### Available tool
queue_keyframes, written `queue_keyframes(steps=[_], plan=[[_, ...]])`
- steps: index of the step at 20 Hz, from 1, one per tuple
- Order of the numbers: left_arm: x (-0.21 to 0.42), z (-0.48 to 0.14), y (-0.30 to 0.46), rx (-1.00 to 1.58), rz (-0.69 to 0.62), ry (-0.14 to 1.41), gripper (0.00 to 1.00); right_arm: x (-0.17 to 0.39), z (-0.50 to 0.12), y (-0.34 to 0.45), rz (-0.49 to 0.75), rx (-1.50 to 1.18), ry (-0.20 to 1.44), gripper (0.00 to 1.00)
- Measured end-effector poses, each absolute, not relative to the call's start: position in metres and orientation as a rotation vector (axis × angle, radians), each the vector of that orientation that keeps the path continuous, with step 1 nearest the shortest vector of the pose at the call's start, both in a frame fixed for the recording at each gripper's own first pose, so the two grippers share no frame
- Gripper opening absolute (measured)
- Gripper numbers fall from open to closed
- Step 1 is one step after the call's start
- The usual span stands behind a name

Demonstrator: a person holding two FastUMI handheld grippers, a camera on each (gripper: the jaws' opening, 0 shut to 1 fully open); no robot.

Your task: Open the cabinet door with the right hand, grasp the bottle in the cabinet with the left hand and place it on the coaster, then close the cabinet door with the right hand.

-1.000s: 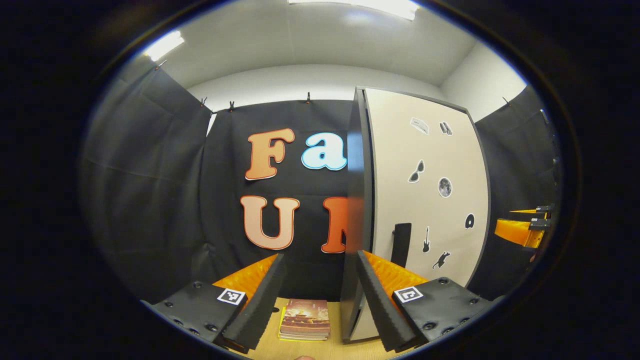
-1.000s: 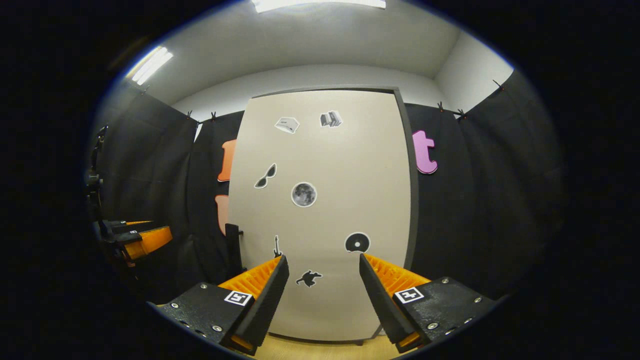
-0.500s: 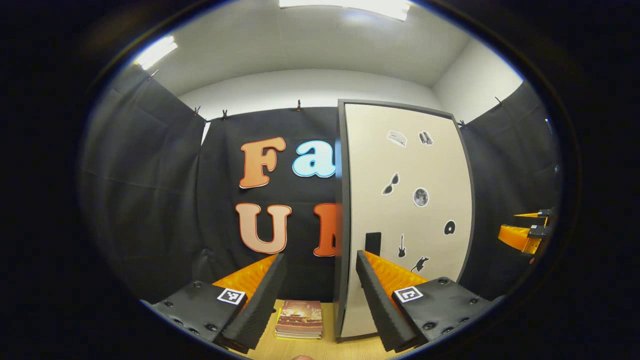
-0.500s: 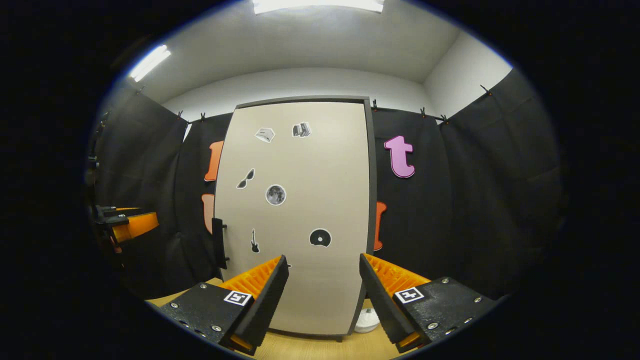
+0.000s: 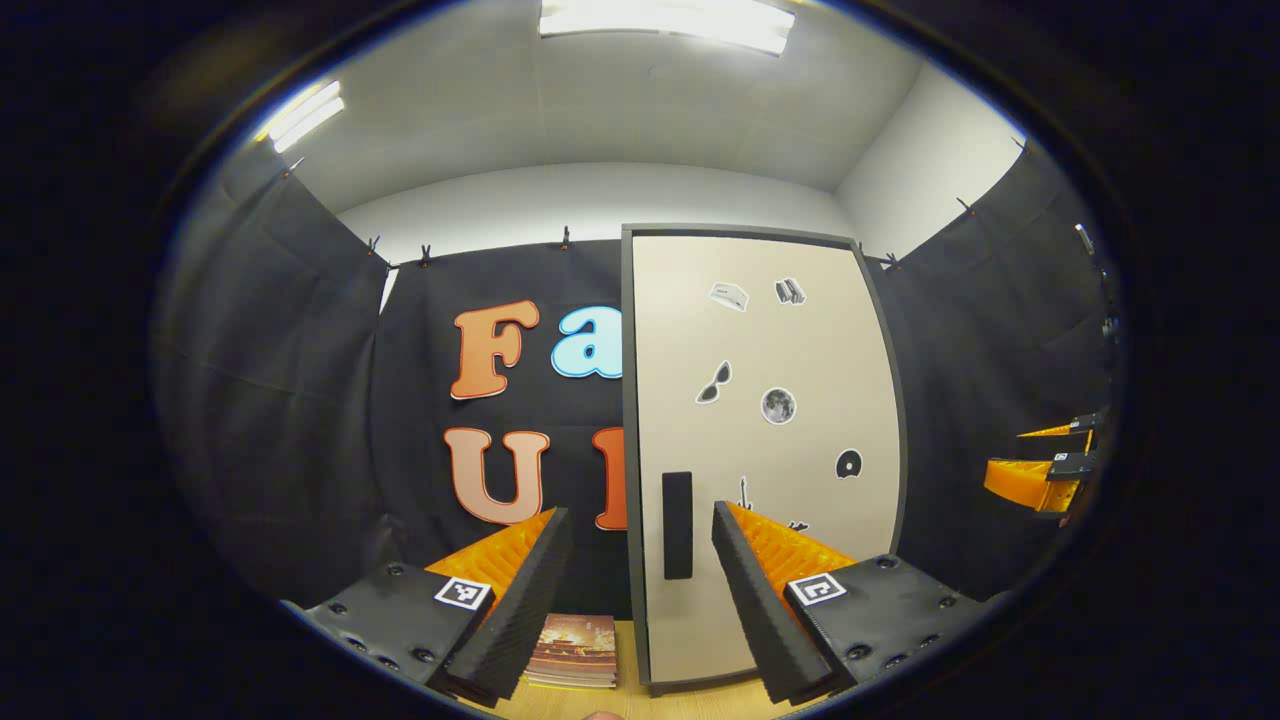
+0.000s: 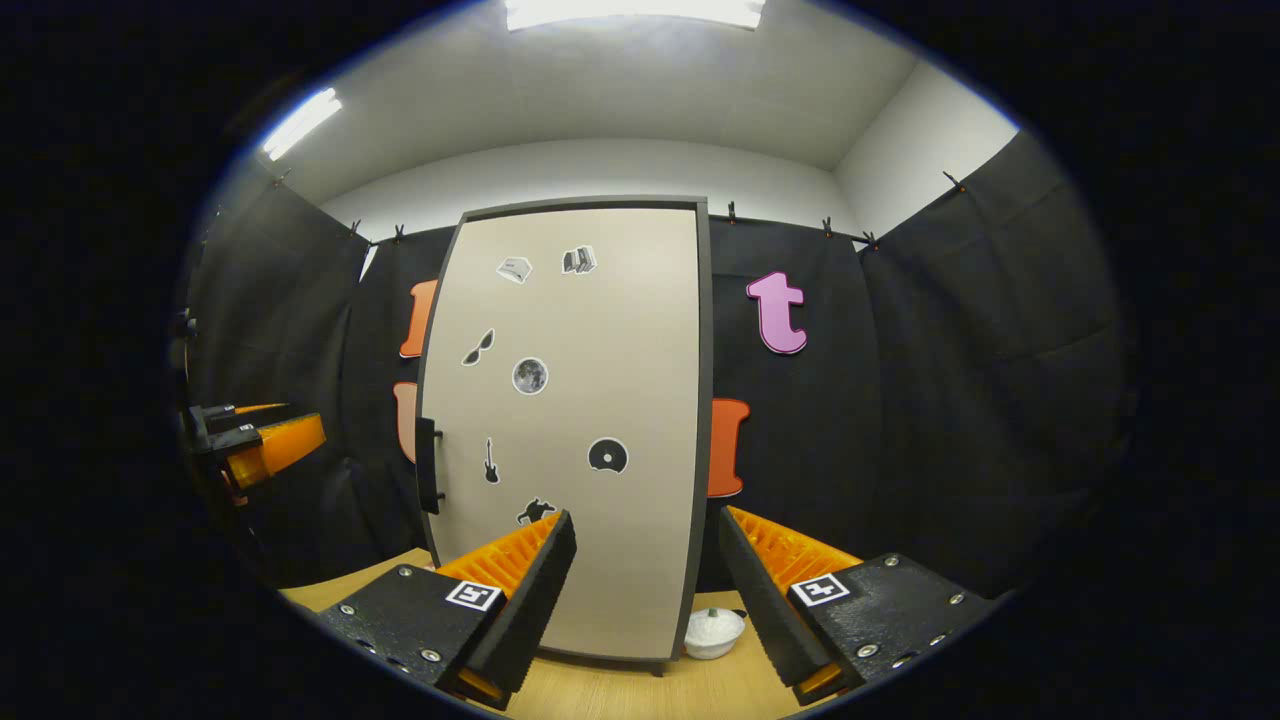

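1. One cabinet (image 5: 760,440) stands upright on the worktop (image 6: 600,690), its long axis vertical; its one door (image 6: 570,420) is shut and faces both cameras.
2. One dark handle (image 5: 677,525) runs vertically at the door's left edge.
3. Seven stickers dot the door.
4. One book stack (image 5: 575,650) lies left of the cabinet; one white bowl-like thing (image 6: 714,632) sits at its right foot.
5. Two tongs: left tongs (image 5: 640,590) wide, holding nothing; right tongs (image 6: 645,595) wide, holding nothing; both well short of the cabinet.
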State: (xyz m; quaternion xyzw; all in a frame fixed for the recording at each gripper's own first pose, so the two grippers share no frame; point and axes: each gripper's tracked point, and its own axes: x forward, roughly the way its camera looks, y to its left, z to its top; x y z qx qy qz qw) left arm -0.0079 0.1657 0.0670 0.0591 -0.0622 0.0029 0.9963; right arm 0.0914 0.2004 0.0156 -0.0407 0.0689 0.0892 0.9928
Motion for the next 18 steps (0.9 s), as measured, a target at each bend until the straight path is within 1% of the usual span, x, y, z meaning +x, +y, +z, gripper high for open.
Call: queue_keyframes(steps=[6,12,13,14,18], plan=[[0.007,0.055,0.17,0.094,0.009,-0.079,0.92,0.093,0.018,0.205,0.169,-0.098,0.128,0.91],[0.017,0.053,0.183,0.075,0.022,-0.071,0.92,0.098,0.019,0.22,0.189,-0.116,0.122,0.91],[0.019,0.052,0.184,0.075,0.02,-0.066,0.93,0.098,0.018,0.223,0.191,-0.117,0.125,0.91],[0.021,0.051,0.185,0.075,0.022,-0.064,0.92,0.099,0.018,0.224,0.193,-0.118,0.126,0.91],[0.027,0.053,0.188,0.077,0.018,-0.07,0.92,0.103,0.017,0.227,0.194,-0.117,0.133,0.92]])
